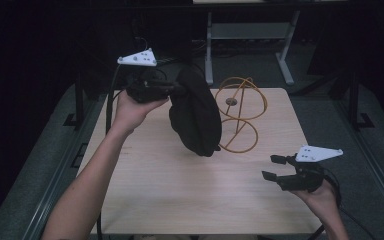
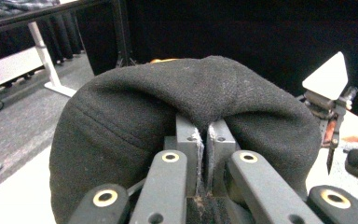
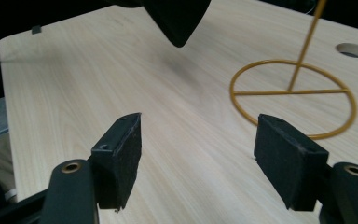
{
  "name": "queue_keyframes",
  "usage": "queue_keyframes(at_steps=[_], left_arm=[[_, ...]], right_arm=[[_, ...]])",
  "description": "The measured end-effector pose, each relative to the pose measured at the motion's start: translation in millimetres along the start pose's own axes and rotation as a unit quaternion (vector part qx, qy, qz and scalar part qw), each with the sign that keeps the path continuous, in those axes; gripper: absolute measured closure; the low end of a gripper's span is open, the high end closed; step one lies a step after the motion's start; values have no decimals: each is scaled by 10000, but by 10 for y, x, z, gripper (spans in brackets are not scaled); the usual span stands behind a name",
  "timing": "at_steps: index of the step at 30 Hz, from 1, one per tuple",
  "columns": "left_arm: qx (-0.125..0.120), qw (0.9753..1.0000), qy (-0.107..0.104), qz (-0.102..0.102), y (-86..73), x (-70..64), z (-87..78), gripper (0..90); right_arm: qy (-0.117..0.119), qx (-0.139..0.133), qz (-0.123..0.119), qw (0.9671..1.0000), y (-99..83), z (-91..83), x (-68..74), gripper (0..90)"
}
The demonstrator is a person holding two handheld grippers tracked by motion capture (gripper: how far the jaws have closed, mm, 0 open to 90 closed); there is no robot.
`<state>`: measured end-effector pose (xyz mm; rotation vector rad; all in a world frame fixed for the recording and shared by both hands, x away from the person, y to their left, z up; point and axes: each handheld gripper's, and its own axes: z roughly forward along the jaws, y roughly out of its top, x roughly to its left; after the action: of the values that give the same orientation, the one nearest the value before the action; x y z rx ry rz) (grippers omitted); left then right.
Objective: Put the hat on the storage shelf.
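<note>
Right now the black knit beanie hangs in the air above the far middle of the wooden table, its lower tip pointing down and clear of the tabletop. In the left gripper view the cap's dark fabric bulges up and around both sides of your jaws, which are pressed together on a fold of it. So your left gripper has the beanie pinched by its edge, held up at the far left of the table with your left hand wrapped under it.

Just to the right of the beanie, and partly behind it, stands the yellow wire hat stand: a flat ring base resting on the table, a slanted rod rising from it, and an upper ring above. The beanie sits close beside the upper ring; you cannot tell whether they touch. In the right gripper view the stand's base ring lies ahead and to the right.

Your right gripper is low at the near right edge of the table, well apart from the beanie, its jaws spread wide with nothing between them.
</note>
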<state>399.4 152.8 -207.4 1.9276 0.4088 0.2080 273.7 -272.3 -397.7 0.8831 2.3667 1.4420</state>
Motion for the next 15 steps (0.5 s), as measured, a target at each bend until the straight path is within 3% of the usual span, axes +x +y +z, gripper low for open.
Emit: queue_keyframes(at_steps=[7, 15], left_arm=[[34, 9999, -60, 117, 389, 69, 191, 868], [217, 9995, -123, 174, 827, 126, 580, 868]], right_arm=[[-142, -175, 117, 9997, -34, -118, -55, 317], [-203, -330, 171, 9991, -45, -175, -115, 318]])
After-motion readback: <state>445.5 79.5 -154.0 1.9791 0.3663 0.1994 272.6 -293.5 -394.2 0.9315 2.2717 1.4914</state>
